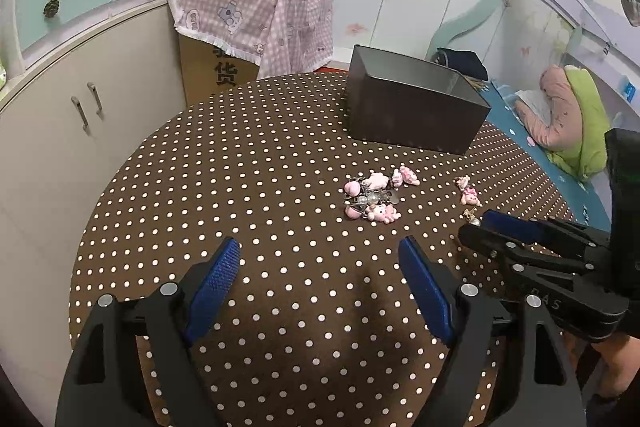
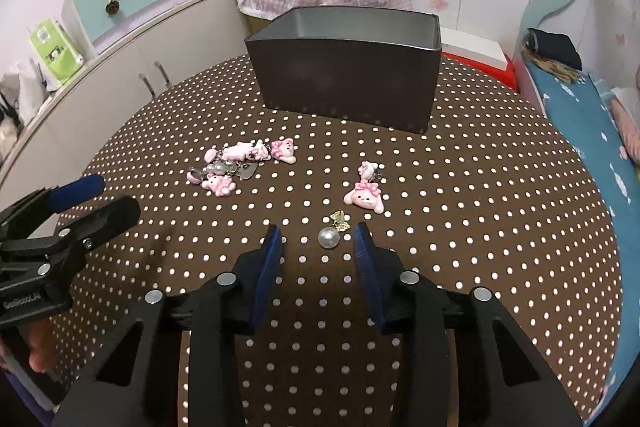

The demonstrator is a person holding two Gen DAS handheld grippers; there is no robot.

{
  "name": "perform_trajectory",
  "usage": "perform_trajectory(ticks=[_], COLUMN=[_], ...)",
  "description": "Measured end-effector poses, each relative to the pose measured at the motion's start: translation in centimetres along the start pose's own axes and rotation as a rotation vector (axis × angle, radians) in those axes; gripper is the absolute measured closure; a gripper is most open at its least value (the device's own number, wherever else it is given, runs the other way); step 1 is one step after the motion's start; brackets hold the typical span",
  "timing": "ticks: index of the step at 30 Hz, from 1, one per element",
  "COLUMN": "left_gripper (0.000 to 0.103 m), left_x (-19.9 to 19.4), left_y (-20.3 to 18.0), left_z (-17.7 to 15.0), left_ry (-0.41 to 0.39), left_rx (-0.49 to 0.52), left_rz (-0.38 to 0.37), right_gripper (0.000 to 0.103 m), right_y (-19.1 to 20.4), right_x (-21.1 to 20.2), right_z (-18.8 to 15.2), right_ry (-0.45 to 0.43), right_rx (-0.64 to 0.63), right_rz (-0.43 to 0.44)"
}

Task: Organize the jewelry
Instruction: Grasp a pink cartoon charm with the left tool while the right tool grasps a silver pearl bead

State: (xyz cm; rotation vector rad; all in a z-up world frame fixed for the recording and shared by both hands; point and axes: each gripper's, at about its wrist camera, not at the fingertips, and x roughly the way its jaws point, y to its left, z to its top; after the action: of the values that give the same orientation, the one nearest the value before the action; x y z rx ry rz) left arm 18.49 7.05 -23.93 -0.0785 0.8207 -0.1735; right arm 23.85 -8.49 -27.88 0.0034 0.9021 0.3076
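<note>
Little of the sorting looks done, judging by what lies loose. The dark box [image 2: 346, 67] stands open at 12 o'clock on the polka-dot worktop [image 2: 480, 227], and the part of its inner wall that the right wrist view shows is bare; its floor is hidden, so whether anything sits inside cannot be told.

All the visible jewelry is out on the cloth. A cluster of pink charms [image 2: 236, 167] with clear beads and chain lies at 10 o'clock from the right gripper [image 2: 317, 235]. 2 more pink charms [image 2: 366, 189] sit apart at 1 o'clock, near the box but not touching it. Closest is a pearl earring [image 2: 329, 237] with a small gold piece touching its far side.

The right gripper's jaws stand at a middling gap on either side of the pearl, touching neither it nor each other; the pearl lies between the blue pads near their tips. This reads as the approach to a first pick.

The left gripper [image 1: 320, 251] hangs over bare cloth at 6 o'clock from the cluster, jaws wide and holding nothing.

Left to do, by this reckoning: close on the pearl piece, carry it to the box, then the 2 charms, then the tangled cluster, which may lift as 1 clump.
</note>
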Motion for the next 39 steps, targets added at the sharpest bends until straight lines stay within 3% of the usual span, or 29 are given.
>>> perform_trajectory(ticks=[2,3,4,8,19,27,36,39], left_gripper=[0.024,0.024,0.024,0.024,0.024,0.028,0.062,0.087], left_x=[0.2,0.3,0.4,0.8,3.7,7.3,9.5,9.5], left_y=[-0.1,-0.3,-0.4,-1.6,-8.5,-12.9,-14.4,-14.7], left_z=[0.3,0.3,0.4,0.9,2.6,3.5,4.5,4.7], left_ry=[0.002,0.003,0.005,0.006,0.047,0.113,0.158,0.155], left_rx=[0.001,0.003,0.004,0.022,0.101,0.149,0.185,0.207], left_rz=[-0.007,-0.011,-0.012,-0.024,-0.08,-0.054,0.009,0.029], right_gripper=[0.078,0.091,0.091,0.092,0.092,0.092,0.091,0.091], right_y=[0.0,-0.1,-0.2,-1.2,-8.6,-12.1,-12.4,-12.2], right_x=[0.2,0.2,0.2,-0.4,-3.1,-3.4,-2.9,-2.6], right_z=[0.1,0.1,0.2,-0.2,-0.4,0.1,0.5,0.5], right_ry=[-0.004,-0.005,-0.001,-0.006,-0.067,-0.079,-0.08,-0.076], right_rx=[-0.014,-0.02,-0.021,-0.031,0.083,0.12,0.117,0.113], right_rz=[-0.014,-0.021,-0.014,-0.008,-0.025,0.02,0.067,0.077])
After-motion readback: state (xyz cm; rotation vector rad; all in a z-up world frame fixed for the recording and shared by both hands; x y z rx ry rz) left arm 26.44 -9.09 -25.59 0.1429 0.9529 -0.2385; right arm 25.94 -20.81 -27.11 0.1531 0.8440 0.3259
